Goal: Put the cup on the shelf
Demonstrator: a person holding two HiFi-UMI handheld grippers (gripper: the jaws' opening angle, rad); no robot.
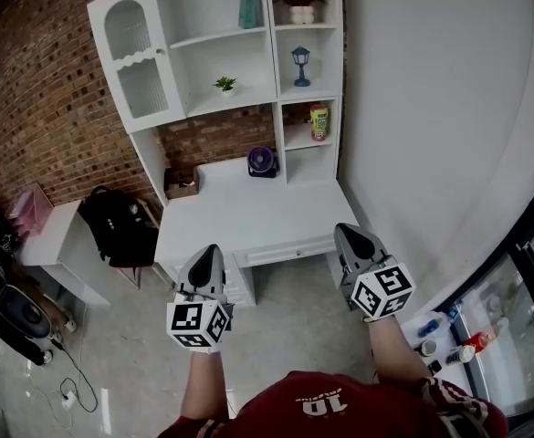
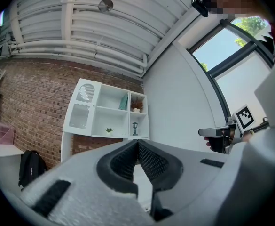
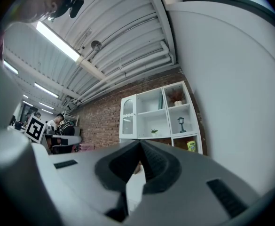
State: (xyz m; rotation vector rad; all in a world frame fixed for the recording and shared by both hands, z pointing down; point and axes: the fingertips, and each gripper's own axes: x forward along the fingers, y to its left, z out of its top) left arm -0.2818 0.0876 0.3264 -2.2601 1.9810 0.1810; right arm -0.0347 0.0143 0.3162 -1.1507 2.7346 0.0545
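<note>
The head view looks steeply down from above the person, with the white shelf far off at 12 o'clock, and the 2 gripper views, set lower, face slightly upward at that same shelf.

**Both tongs held out ahead, side by side, closed and empty**

From the head view, the left tongs and right tongs point forward, away from the person's chest, well apart and roughly parallel. The right pair reaches slightly further ahead. Each carries its marker cube at the rear, just ahead of the wrist: the left cube and the right cube. The bare left forearm and right forearm stretch out from a red shirt. In the left gripper view the ribbed pads meet at their tips with nothing between them. The right gripper view shows its pads closed tip to tip in the same way, also empty.
</note>
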